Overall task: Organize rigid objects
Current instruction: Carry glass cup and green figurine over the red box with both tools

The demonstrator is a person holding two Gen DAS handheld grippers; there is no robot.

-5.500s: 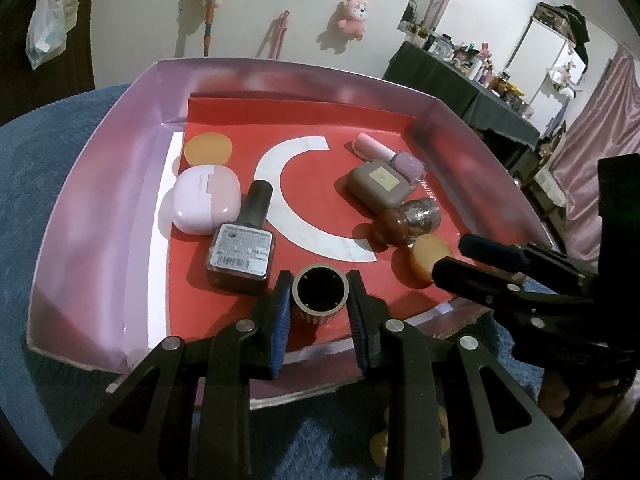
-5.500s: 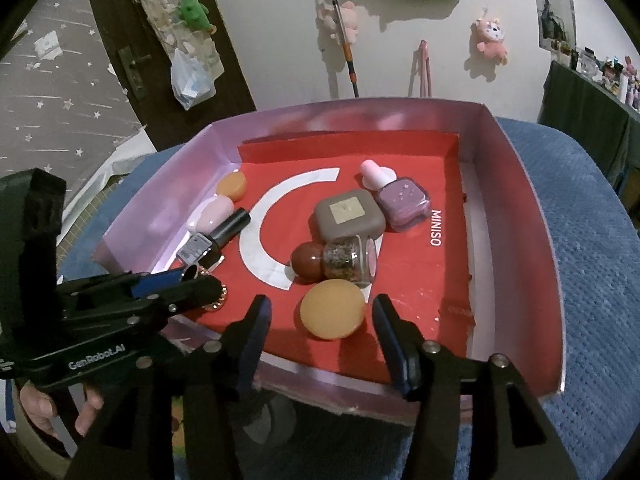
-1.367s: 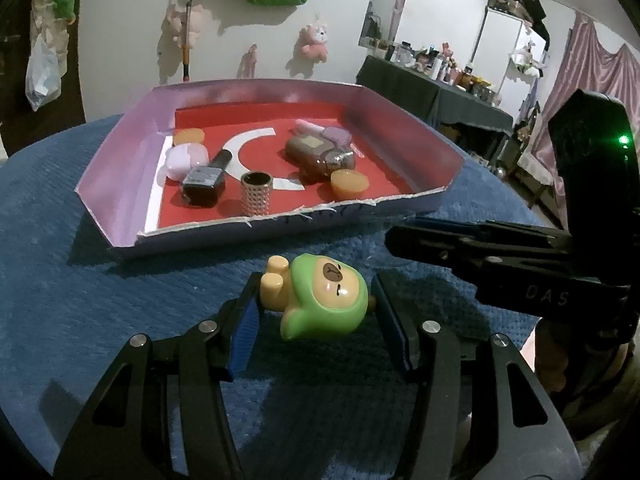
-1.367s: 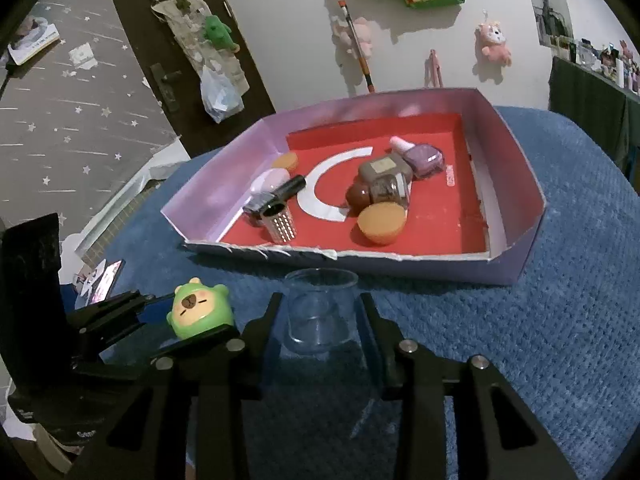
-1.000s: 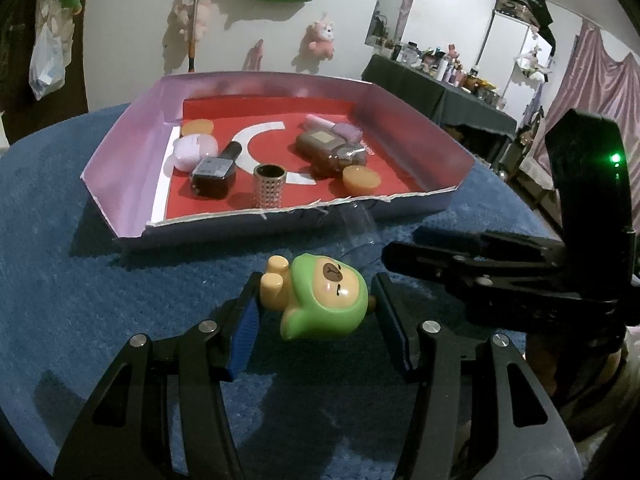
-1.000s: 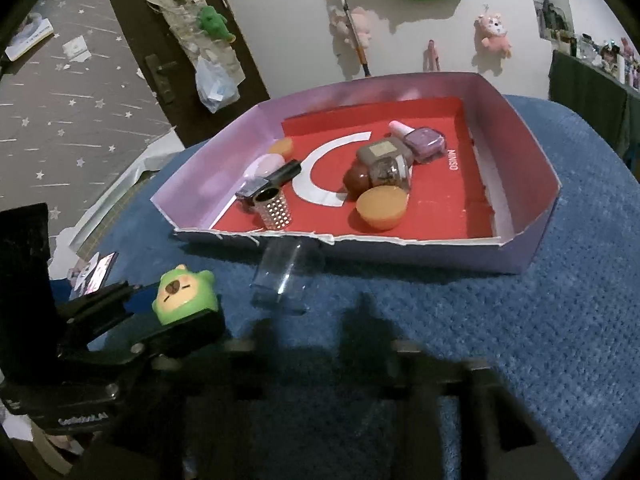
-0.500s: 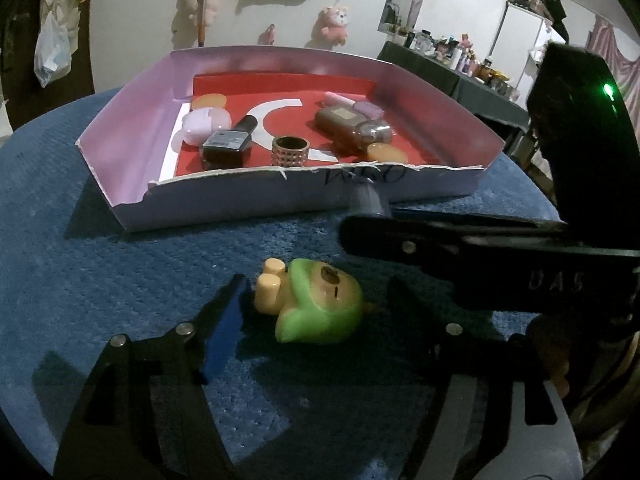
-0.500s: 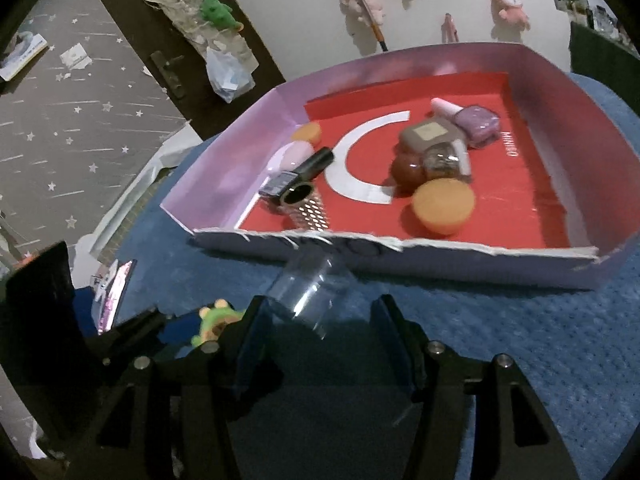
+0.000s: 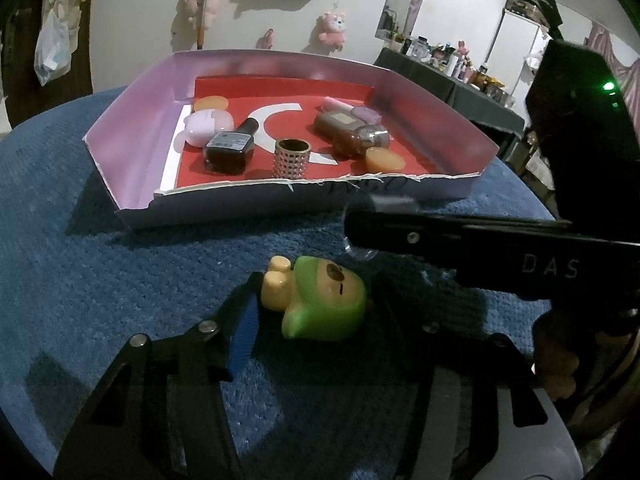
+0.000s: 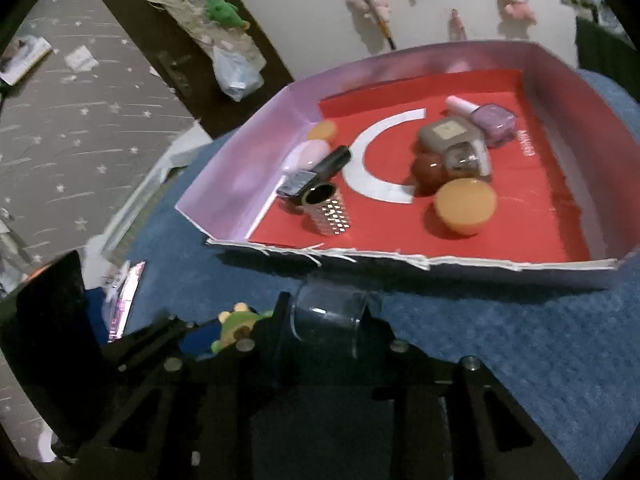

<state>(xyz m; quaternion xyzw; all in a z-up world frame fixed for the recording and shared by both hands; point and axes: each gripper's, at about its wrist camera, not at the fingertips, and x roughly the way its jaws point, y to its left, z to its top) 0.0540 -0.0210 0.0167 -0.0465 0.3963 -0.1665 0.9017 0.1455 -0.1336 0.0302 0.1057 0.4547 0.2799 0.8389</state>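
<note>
Rigid odds and ends are what we are sorting, and most already lie in the pink-walled tray [image 9: 132, 128]: a dark nail polish bottle [image 9: 230, 148], a perforated metal cylinder [image 9: 292, 158], a brown bottle [image 9: 340, 126], a lilac bottle [image 10: 494, 122] and an orange cap [image 10: 466, 206] on its red floor. Two pieces are outside it, on the blue-covered desk [image 9: 100, 280] in front of the tray's torn near wall.

We judge the step in hand to be the pick-up of these two. Our left gripper [image 9: 316, 316] has its jaws spread around the green bear figure [image 9: 320, 300], which lies on its side on the cloth; the blue-padded finger [image 9: 244, 328] sits just beside it, with no squeeze evident. Our right gripper [image 10: 326, 320] has the clear plastic cup [image 10: 328, 312] tilted between its jaws; they appear to pinch it, though the dark frame makes contact hard to confirm.

Next, we would press the left jaws together on the bear, raise both pieces above the near wall, and set them on bare red floor near the front of the tray, apart from the bottles. The cup looks thin and slick, so a gentle, steady hold seems wise.
</note>
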